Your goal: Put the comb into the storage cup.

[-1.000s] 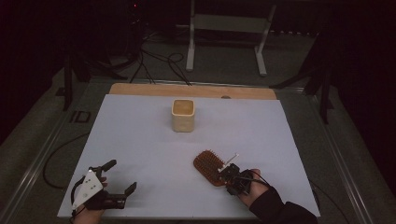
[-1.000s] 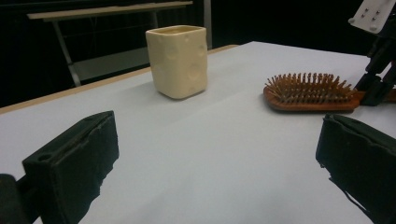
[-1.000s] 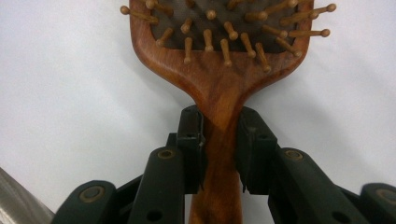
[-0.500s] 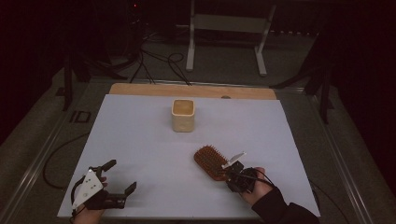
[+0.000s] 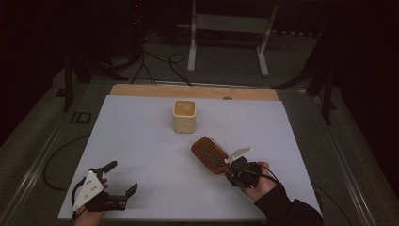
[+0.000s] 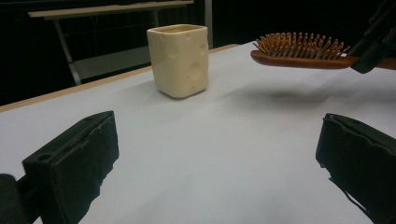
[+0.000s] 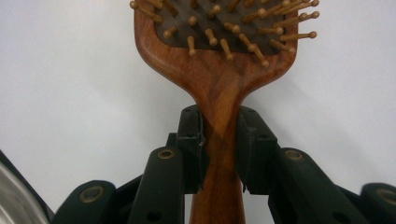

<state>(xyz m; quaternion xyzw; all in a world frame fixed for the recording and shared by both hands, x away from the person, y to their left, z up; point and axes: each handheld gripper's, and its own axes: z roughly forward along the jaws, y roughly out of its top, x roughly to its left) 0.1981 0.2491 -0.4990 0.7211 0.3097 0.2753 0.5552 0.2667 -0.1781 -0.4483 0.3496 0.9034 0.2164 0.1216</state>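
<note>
The right tool [image 7: 219, 144] is clamped on the handle of the wooden hairbrush [image 7: 217, 51], which hangs bristles-up just above the bench [image 5: 141, 141], near the cream cup [image 5: 184, 116]. The brush looks light and stiff, its polished wood likely slippery; the narrow neck where handle meets head seems the surest hold. The right gripper view shows the pads pressing the handle's sides, which the high view leaves unclear. The left gripper view reveals the shadow gap beneath the brush. The left tool [image 5: 113, 190] rests on the bench with jaws apart, holding nothing.
</note>
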